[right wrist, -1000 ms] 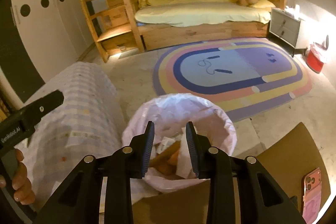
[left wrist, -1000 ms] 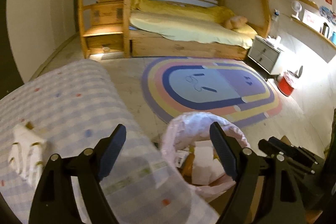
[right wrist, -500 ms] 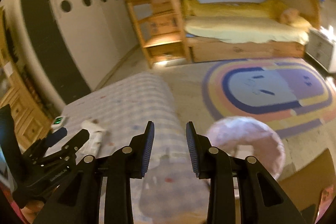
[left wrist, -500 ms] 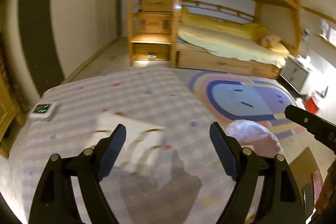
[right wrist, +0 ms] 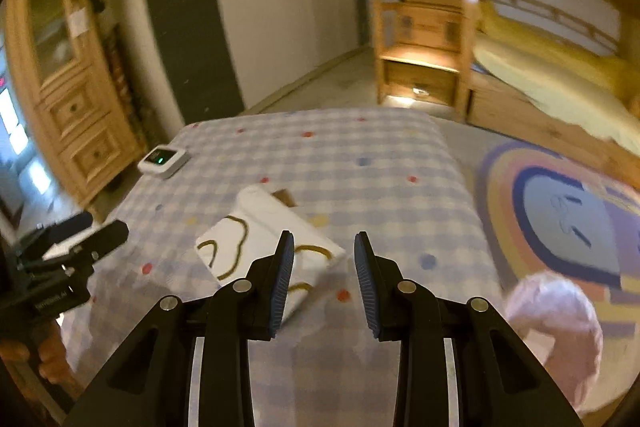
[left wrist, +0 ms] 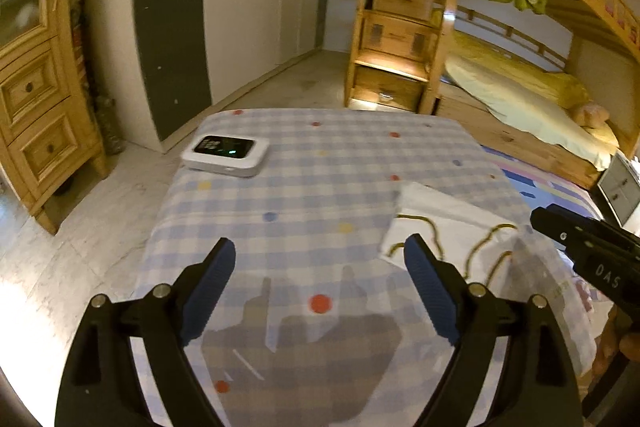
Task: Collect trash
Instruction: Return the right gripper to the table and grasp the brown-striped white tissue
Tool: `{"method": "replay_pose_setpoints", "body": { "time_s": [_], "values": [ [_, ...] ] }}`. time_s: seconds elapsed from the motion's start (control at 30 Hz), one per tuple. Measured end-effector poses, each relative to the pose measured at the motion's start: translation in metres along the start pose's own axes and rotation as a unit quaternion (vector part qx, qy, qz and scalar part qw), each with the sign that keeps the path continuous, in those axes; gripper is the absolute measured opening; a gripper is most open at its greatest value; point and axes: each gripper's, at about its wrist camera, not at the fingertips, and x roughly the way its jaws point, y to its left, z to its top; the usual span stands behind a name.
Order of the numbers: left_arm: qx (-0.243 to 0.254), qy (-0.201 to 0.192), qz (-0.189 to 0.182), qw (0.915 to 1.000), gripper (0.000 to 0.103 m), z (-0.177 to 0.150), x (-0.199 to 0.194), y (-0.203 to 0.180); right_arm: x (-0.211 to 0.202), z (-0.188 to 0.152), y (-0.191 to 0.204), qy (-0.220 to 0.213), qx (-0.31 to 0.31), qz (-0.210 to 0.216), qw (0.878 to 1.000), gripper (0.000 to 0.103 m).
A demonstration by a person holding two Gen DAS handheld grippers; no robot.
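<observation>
Right wrist view shows our right hand-held gripper (right wrist: pixel 324 283) part-open and empty, the white paper bag (right wrist: pixel 260 247) lying flat on the tabletop (right wrist: pixel 360 163) just ahead-left of it, so its fingers may slide over the thin paper.

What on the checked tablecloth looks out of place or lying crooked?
The white paper bag with gold squiggles lies flat and askew on the checked tablecloth, one corner folded back, showing brown. It looks like trash. Both claws are open above it, holding nothing.
</observation>
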Motion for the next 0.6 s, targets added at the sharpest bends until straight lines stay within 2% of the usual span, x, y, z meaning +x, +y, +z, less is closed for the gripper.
{"method": "replay_pose_setpoints", "body": {
  "time_s": [0.1,0.17,0.2,0.27,0.33,0.37,0.5,0.57,0.6],
  "values": [
    [0.002,-0.003,0.021,0.9998,0.084,0.002,0.003,0.002,0.013,0.003,0.003,0.015,-0.006,0.010,1.000,0.034],
    [0.003,-0.001,0.030,0.9995,0.084,0.002,0.005,0.000,0.023,0.003,0.002,0.029,-0.002,0.012,0.999,0.043],
    [0.002,0.008,0.027,0.9996,0.084,0.003,0.007,-0.001,0.027,0.003,0.001,0.037,-0.001,0.013,0.999,0.050],
    [-0.008,0.019,0.035,0.9992,0.084,0.003,0.012,0.000,0.033,0.002,0.003,0.048,-0.013,0.008,0.999,0.056],
    [-0.018,0.027,0.033,0.9989,0.084,0.004,0.015,0.002,0.039,0.001,0.004,0.054,-0.021,0.005,0.998,0.067],
    [-0.020,0.030,0.033,0.9988,0.084,0.004,0.016,0.002,0.042,0.001,0.004,0.058,-0.021,0.008,0.998,0.069],
    [-0.017,0.029,0.041,0.9986,0.084,0.004,0.014,0.000,0.054,0.000,0.002,0.081,-0.015,0.026,0.996,0.069],
    [-0.016,0.032,0.042,0.9985,0.084,0.003,0.014,-0.001,0.057,-0.003,0.002,0.096,-0.015,0.032,0.995,0.064],
    [-0.016,0.034,0.042,0.9984,0.084,0.003,0.014,-0.001,0.054,-0.004,0.004,0.095,-0.017,0.035,0.995,0.056]
  ]
}}
